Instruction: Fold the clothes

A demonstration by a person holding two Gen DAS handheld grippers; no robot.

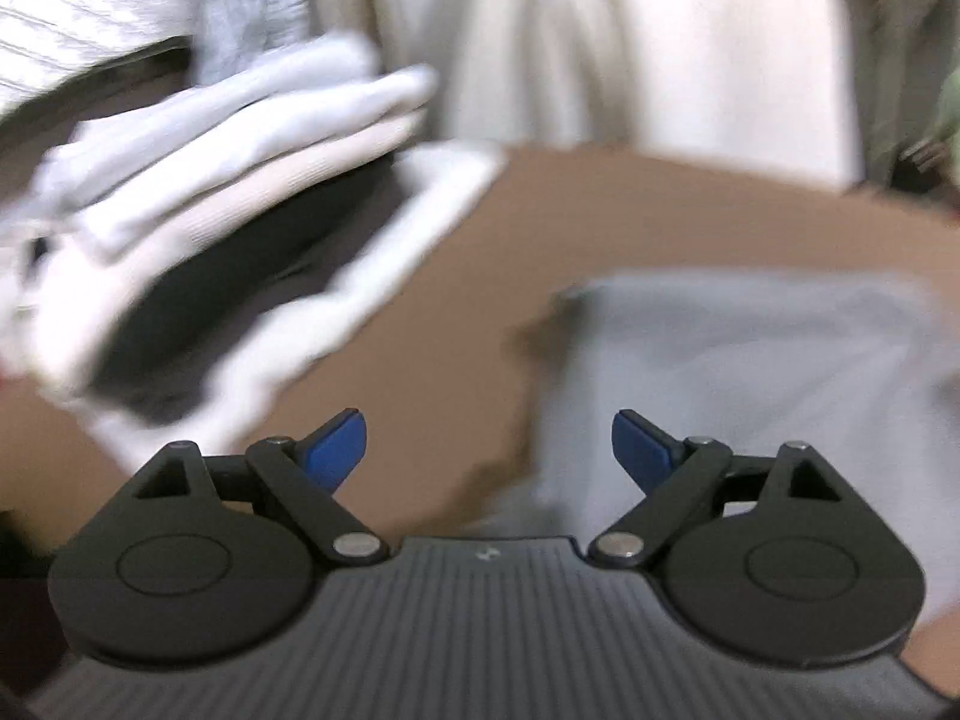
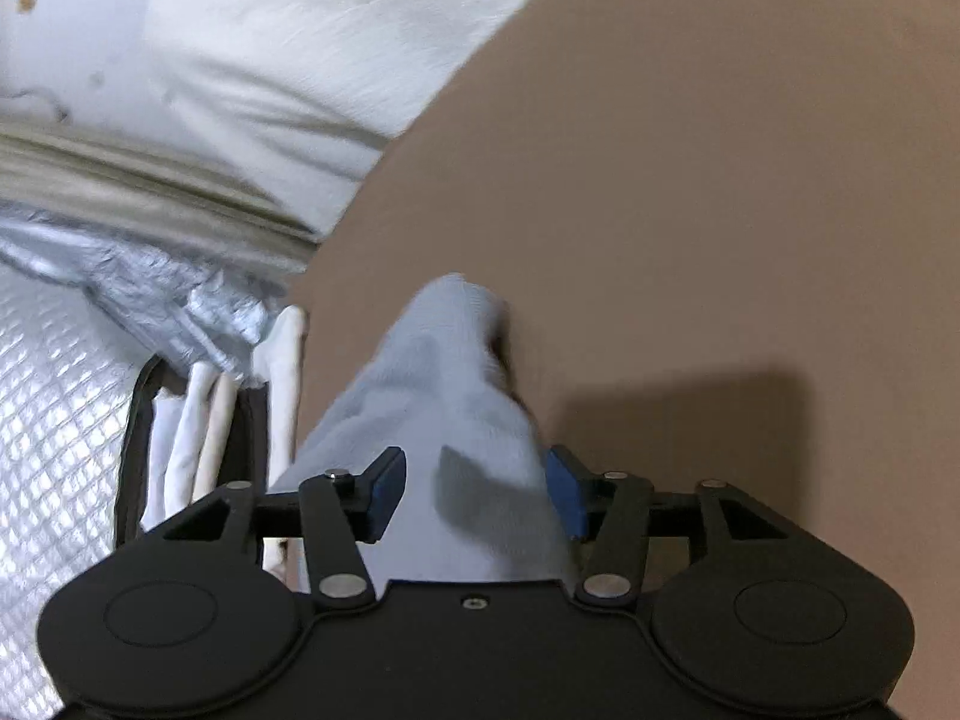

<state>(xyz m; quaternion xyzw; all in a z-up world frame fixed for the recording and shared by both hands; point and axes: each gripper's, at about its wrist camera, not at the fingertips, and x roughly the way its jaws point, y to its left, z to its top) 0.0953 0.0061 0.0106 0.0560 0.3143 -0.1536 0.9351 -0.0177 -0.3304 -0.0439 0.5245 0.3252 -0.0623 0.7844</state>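
Right claw (image 2: 474, 495) is seen with its blue pads either side of a pale grey-blue garment (image 2: 444, 396); the far pad looks to touch the cloth, while a gap is seen at the near pad, so a firm pinch is not shown and the claw is read as partly spread around the cloth, not clamped. Left claw (image 1: 487, 450) is spread wide, nothing between its pads, held above bare brown tabletop (image 1: 456, 300) just beside the same garment's edge.

Garment position: bunched into a ridge running away from the right claw on the tabletop, in the left wrist view lying flat-ish to the right (image 1: 750, 372). A stack of folded whites (image 1: 198, 180) is seen at the tabletop's left, partly over a dark item. White bedding or cloth (image 2: 270, 30) and a silver quilted sheet (image 2: 54, 408) lie past the tabletop edge. Heavy motion blur in both views.

Step judged: early in folding this piece, garment gathered or dragged into place, no neat fold visible yet.

Next move calls for: right claw to close properly on the cloth edge, left claw to be brought onto the opposite edge, cloth then spread flat before a fold. Slippage risk is judged likely if only one layer is caught.
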